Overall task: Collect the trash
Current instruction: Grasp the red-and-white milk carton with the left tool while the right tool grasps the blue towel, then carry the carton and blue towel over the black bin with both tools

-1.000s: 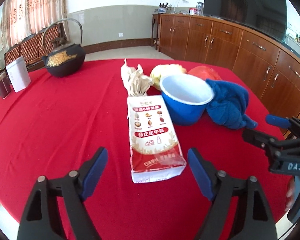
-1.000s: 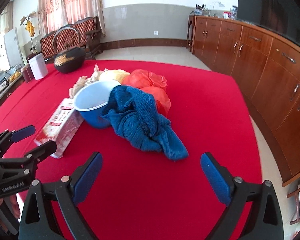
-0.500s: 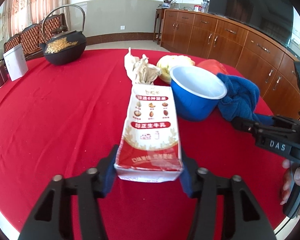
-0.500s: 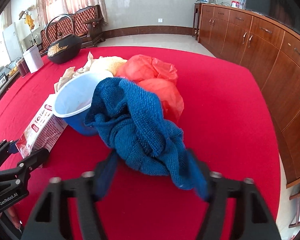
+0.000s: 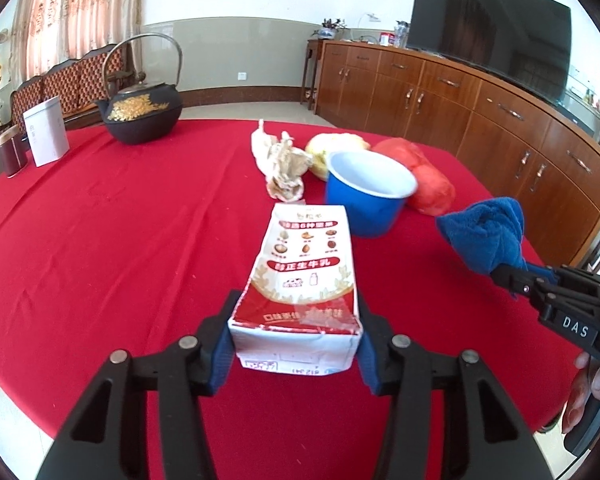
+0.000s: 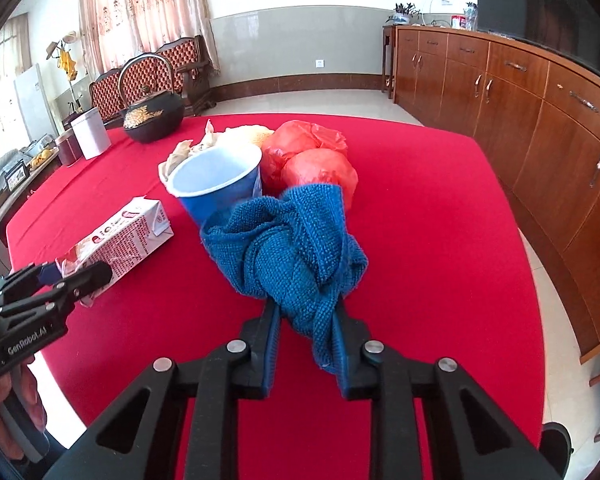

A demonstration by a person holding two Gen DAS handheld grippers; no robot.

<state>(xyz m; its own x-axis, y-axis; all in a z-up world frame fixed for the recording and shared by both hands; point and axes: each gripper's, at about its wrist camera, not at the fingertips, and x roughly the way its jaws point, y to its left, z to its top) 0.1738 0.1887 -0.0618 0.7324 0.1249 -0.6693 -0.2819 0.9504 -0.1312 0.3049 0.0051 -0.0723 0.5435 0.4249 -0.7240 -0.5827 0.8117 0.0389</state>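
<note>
- Both of our grippers have just been closing since the earlier frames: our left gripper (image 5: 296, 344), which stood wide around the milk carton (image 5: 304, 276), now pinches its near end between the blue pads, and our right gripper (image 6: 306, 344), which was wide and short of the blue cloth (image 6: 292, 248), now squeezes a fold of it and has it off the red tablecloth (image 5: 100, 248).
- Judging the progress, we are at the very start: two items are gripped, none is yet dropped anywhere (no bin or bag for the trash shows in either view).
- Left on the table we see a crumpled paper wad (image 5: 280, 164), a yellowish lump (image 5: 332, 146) and two orange plastic bags (image 6: 312, 156), all bunched around the blue cup (image 6: 220, 184).
- Our blue cup stands upright with a white inside that looks empty.
- At the far edge a black teapot (image 5: 140, 116), a white box (image 5: 46, 130) and a dark red tin (image 5: 12, 152) stay closed; we cannot tell their contents.
</note>
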